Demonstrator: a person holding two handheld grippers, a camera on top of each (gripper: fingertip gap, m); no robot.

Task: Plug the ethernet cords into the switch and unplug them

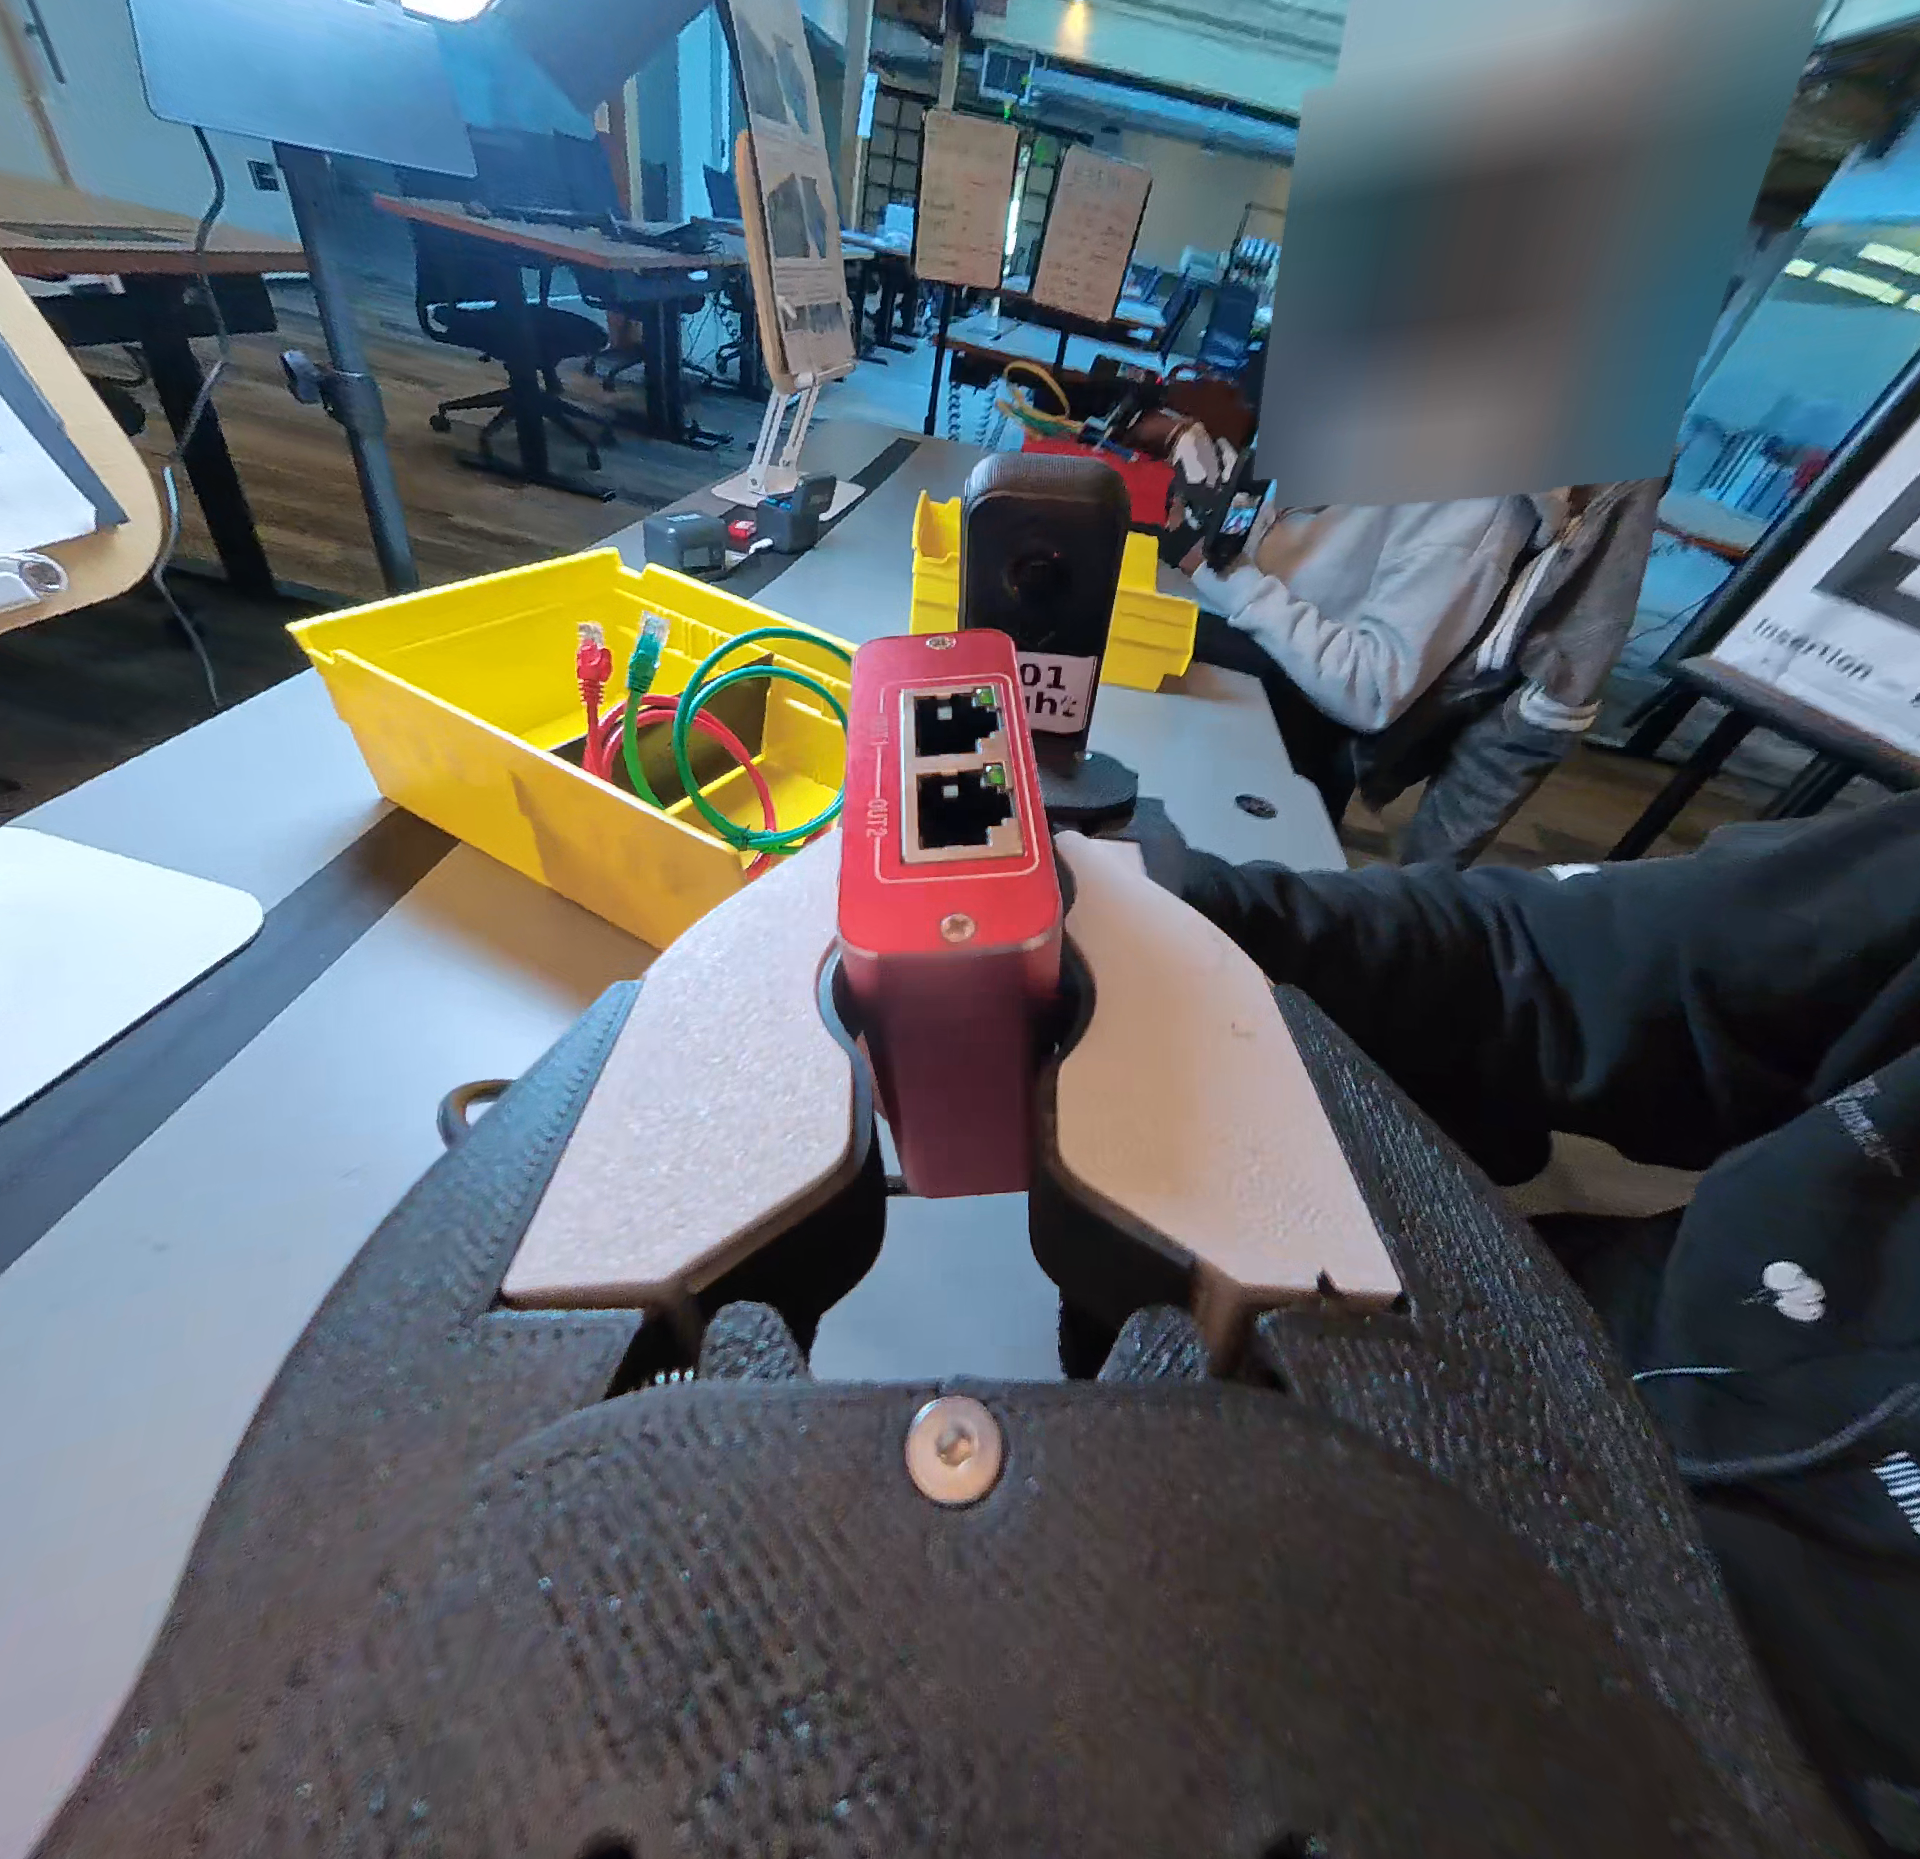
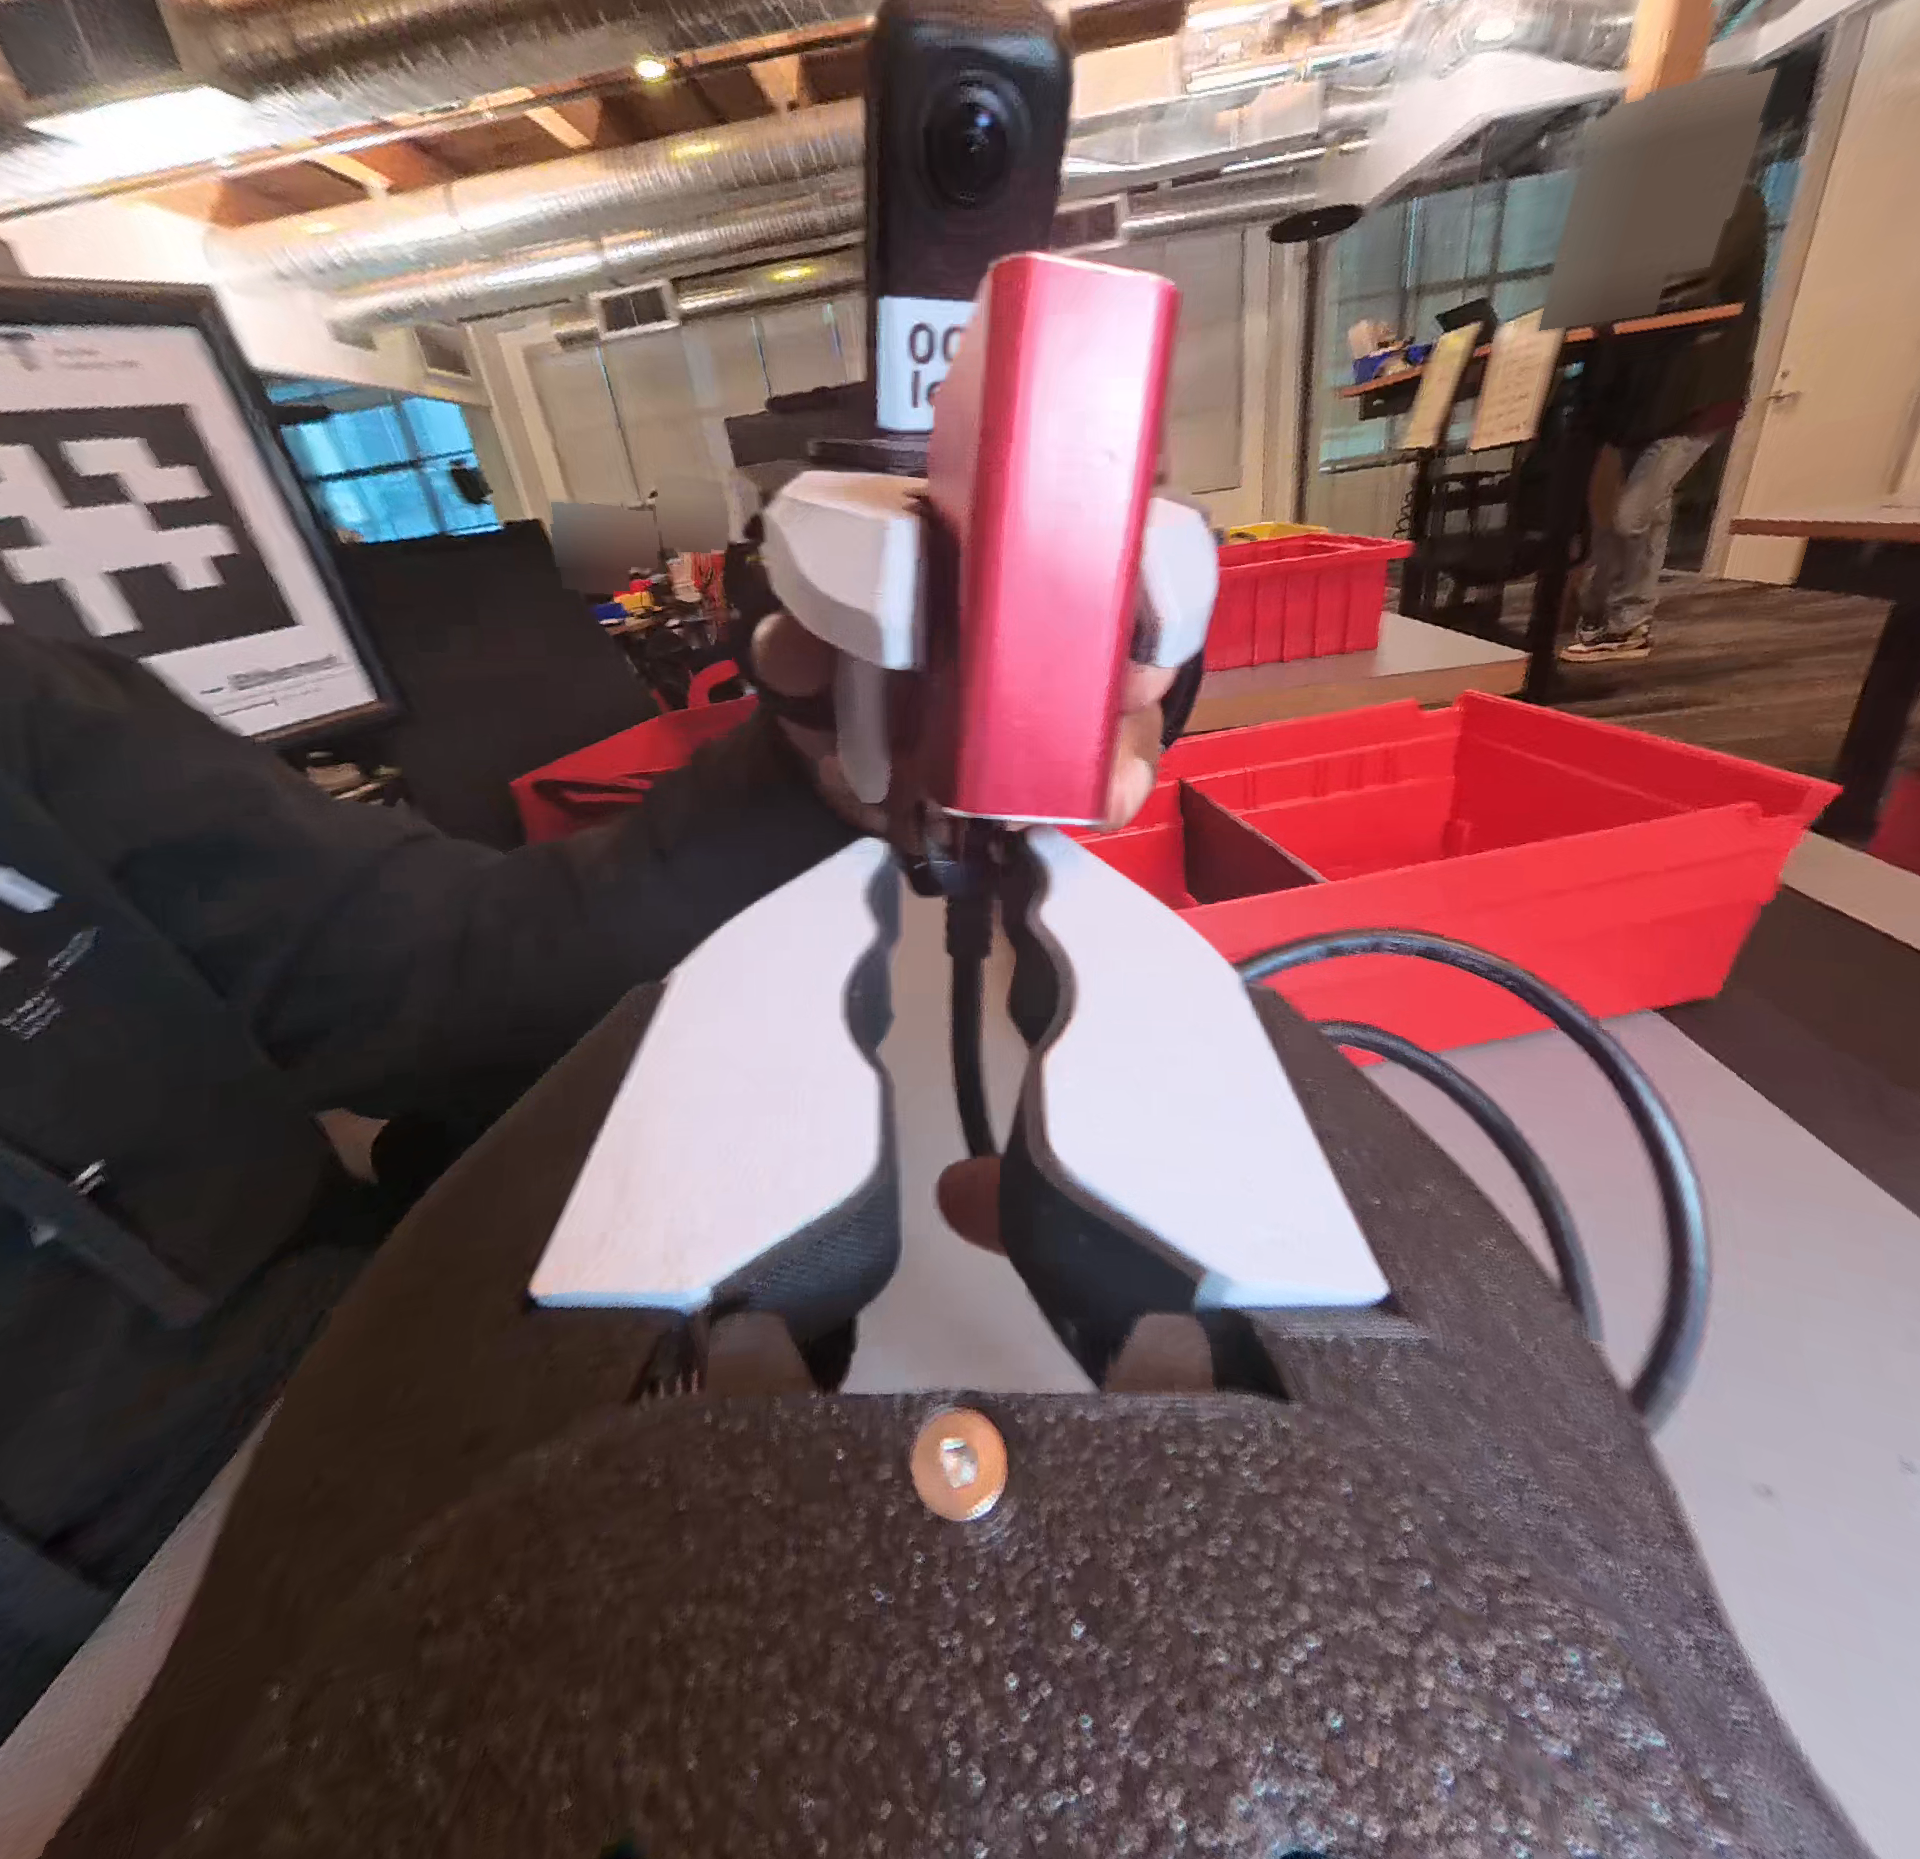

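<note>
Switch (image 1: 951, 874) clamped in the left gripper (image 1: 951, 978), jaws closed on its lower body, raised clear of the desk (image 1: 312, 1082). Long axis upright and tipped slightly away from the left wrist view; port face uppermost, both sockets stacked along that axis and both empty. From the right wrist view only the plain red back (image 2: 1039, 562) showing, so sockets turned away from the right gripper (image 2: 961, 874). Right jaws narrowly parted just beneath the switch, a black cable (image 2: 971, 1030) running down from its lower end through the gap; looks loose rather than pinched. Red cord (image 1: 592, 666) and green cord (image 1: 646, 656) coiled in the yellow bin (image 1: 468, 729) near the desk's far left edge, plugs standing up against its far wall, well apart from both grippers. Red bin (image 2: 1507, 916) on the desk's right side, beyond the right gripper. Likely next: free right jaws over to the yellow bin for a plug, then in along the socket's own line from the port side, not from the back. Worth watching: plug tab orientation against the socket, and the black cable snagging the right jaws on withdrawal.
</note>
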